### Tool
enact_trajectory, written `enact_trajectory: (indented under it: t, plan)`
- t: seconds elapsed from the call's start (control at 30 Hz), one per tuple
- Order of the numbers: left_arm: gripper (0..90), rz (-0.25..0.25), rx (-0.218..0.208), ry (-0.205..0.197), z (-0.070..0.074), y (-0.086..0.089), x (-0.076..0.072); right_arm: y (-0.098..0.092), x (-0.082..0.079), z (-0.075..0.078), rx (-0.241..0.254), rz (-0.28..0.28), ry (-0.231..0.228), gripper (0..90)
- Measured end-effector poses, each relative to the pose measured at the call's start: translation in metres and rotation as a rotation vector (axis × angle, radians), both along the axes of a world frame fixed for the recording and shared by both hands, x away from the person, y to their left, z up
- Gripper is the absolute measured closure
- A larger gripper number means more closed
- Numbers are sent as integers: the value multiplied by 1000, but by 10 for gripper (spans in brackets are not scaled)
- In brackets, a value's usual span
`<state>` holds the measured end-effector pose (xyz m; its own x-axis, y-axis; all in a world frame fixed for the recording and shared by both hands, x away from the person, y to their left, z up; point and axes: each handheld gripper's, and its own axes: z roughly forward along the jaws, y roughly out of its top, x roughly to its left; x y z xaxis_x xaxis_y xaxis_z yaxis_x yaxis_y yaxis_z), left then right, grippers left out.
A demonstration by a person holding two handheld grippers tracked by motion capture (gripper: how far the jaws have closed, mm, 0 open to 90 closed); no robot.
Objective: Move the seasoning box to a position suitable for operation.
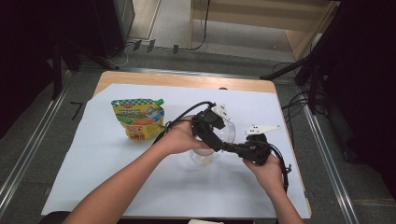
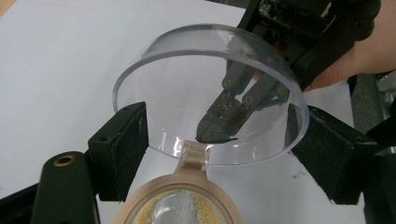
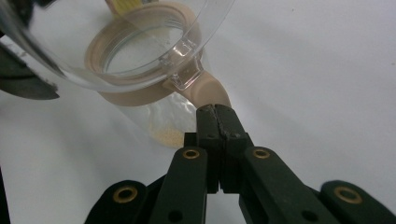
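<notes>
A clear jar (image 1: 203, 157) with a beige collar (image 2: 184, 184) stands on the white sheet, its hinged clear lid (image 2: 210, 88) swung up. My left gripper (image 2: 222, 140) spans the lid, one jaw touching each side of its rim. My right gripper (image 3: 217, 116) is shut on the beige tab (image 3: 208, 91) that sticks out from the collar (image 3: 140, 95) beside the hinge. In the high view the left gripper (image 1: 212, 133) is above the jar and the right gripper (image 1: 225, 147) comes in from the right. Yellowish grains (image 3: 168, 135) lie at the jar's bottom.
A yellow and green spouted pouch (image 1: 138, 120) lies flat on the white sheet (image 1: 107, 177), left of the jar. The sheet covers most of a wooden table (image 1: 187, 80). Cables and dark stands sit on the floor beyond the table's far edge.
</notes>
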<state>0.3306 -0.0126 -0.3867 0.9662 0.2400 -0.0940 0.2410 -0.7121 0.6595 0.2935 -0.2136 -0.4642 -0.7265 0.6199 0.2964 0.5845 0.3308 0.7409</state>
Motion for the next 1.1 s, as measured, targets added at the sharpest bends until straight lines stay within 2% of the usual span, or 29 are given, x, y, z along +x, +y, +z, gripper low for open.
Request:
enact_trajectory:
  t: [0.27,0.37,0.47,0.7,0.83,0.9,1.0,1.07,1.1]
  plan:
    - [215,4,-13,24,2,7,0,0,-1,0,-10,-1,-3,885]
    - [214,8,-22,45,2,11,0,0,-1,1,-15,-1,-8,884]
    - [210,17,-19,47,2,16,-1,0,-2,1,-20,-4,-10,851]
    - [223,33,-46,99,6,34,-2,2,-7,4,-29,12,-23,782]
    - [248,32,-61,124,10,50,-7,4,-19,9,-31,24,-11,756]
    - [294,36,-70,130,12,62,-13,3,-27,10,-13,43,25,755]
    - [316,83,-99,128,13,85,-25,4,-37,9,45,122,62,734]
    - [317,118,-70,107,13,102,-37,5,-46,2,74,207,75,716]
    - [318,128,-68,103,12,111,-43,6,-49,-1,69,248,76,705]
